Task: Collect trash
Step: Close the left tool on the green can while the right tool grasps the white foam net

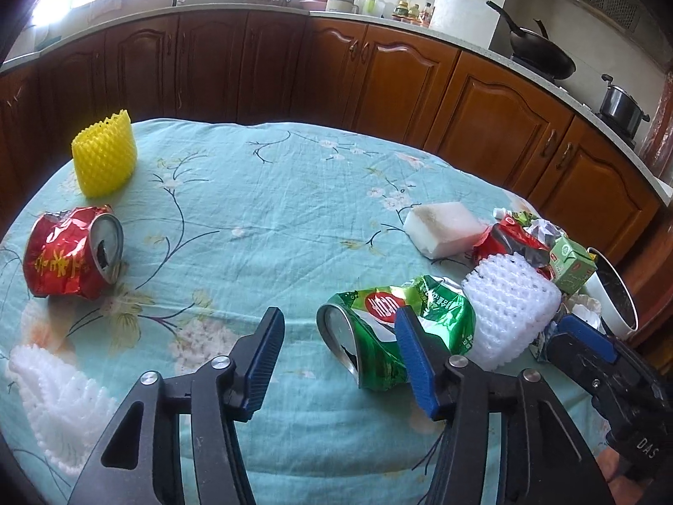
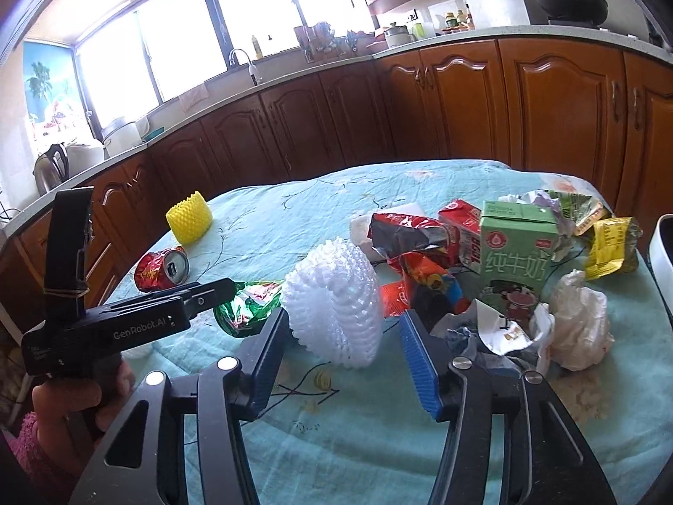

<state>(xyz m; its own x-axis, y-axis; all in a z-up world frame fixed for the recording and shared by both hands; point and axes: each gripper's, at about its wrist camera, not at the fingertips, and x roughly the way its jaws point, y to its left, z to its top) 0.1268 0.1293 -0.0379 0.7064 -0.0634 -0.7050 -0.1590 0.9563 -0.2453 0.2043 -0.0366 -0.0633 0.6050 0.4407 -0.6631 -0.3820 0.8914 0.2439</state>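
Observation:
My left gripper [image 1: 338,332] is open and empty, low over the teal floral tablecloth [image 1: 269,193], with a crushed green can [image 1: 378,336] just ahead by its right finger. My right gripper [image 2: 345,336] is open and empty, its fingers on either side of a white foam fruit net [image 2: 336,299], apart from it. The same net shows in the left wrist view [image 1: 509,311]. A crushed red can [image 1: 71,252] lies at the left and a yellow foam net [image 1: 105,155] beyond it. A green milk carton [image 2: 515,252], red wrappers [image 2: 412,235] and crumpled tissue [image 2: 580,320] lie at the right.
A white bin's rim [image 1: 614,294] stands at the table's right edge. A white sponge block [image 1: 441,227] and another white foam net [image 1: 54,395] lie on the cloth. Brown kitchen cabinets [image 1: 378,71] run behind the table. The right gripper's body [image 1: 610,370] shows at the right.

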